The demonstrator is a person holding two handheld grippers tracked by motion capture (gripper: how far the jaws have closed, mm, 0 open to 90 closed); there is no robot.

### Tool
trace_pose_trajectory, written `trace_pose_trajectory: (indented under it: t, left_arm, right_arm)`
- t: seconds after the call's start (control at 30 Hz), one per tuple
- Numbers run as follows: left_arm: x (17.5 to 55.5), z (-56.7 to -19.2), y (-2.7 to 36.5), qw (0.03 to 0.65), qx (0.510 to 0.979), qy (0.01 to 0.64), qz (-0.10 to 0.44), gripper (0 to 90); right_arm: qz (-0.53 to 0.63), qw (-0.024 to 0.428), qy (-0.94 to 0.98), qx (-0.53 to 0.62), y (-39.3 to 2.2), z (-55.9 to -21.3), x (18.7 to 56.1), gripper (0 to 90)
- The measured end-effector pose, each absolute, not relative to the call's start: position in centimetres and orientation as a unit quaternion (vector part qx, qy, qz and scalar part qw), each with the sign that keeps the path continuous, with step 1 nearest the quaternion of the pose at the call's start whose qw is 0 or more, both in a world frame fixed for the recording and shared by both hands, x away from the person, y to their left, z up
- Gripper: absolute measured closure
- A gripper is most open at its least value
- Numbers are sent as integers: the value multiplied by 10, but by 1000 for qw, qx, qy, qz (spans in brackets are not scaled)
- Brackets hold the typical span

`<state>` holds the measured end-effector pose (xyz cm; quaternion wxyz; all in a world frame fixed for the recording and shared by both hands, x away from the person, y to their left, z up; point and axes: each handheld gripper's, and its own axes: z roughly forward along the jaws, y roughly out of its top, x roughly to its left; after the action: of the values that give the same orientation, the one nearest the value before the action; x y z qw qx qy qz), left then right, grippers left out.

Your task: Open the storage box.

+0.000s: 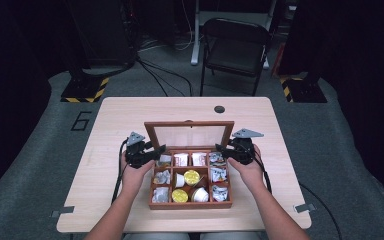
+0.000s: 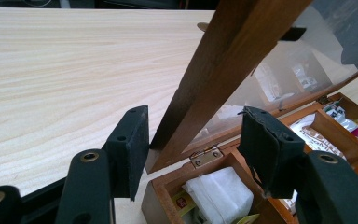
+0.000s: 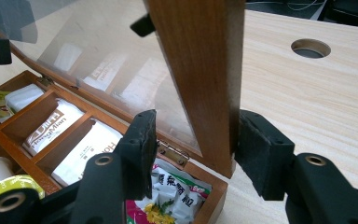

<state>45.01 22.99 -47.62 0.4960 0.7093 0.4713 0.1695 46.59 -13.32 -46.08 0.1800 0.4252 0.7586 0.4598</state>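
Note:
A wooden compartment box (image 1: 152, 204) sits at the front middle of the table, its glass lid (image 1: 189, 134) standing upright at the back. Sachets and small cups with yellow lids (image 1: 191, 176) fill the compartments. My left gripper (image 1: 152, 152) is at the lid's left side. In the left gripper view its jaws (image 2: 193, 116) straddle the lid's wooden frame (image 2: 223, 60) with gaps on both sides. My right gripper (image 1: 221, 149) is at the lid's right side. Its jaws (image 3: 196, 116) straddle the frame (image 3: 200, 60); the outer pad (image 3: 261, 149) lies close against the wood, the inner pad (image 3: 140, 144) stands apart.
The light wooden table (image 1: 130, 115) has a round hole (image 1: 219, 109) behind the box. A black folding chair (image 1: 235, 47) stands beyond the far edge, with cables on the floor. Cables trail from both grippers along the person's forearms.

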Motion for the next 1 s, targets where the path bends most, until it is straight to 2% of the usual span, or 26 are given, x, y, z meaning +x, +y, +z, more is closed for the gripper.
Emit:
trace_pose_trajectory:
  t: [1.0]
  left_arm:
    - [457, -486, 224, 492, 710, 474, 173, 415]
  right_arm:
    - [453, 175, 761, 430, -131, -467, 471, 473]
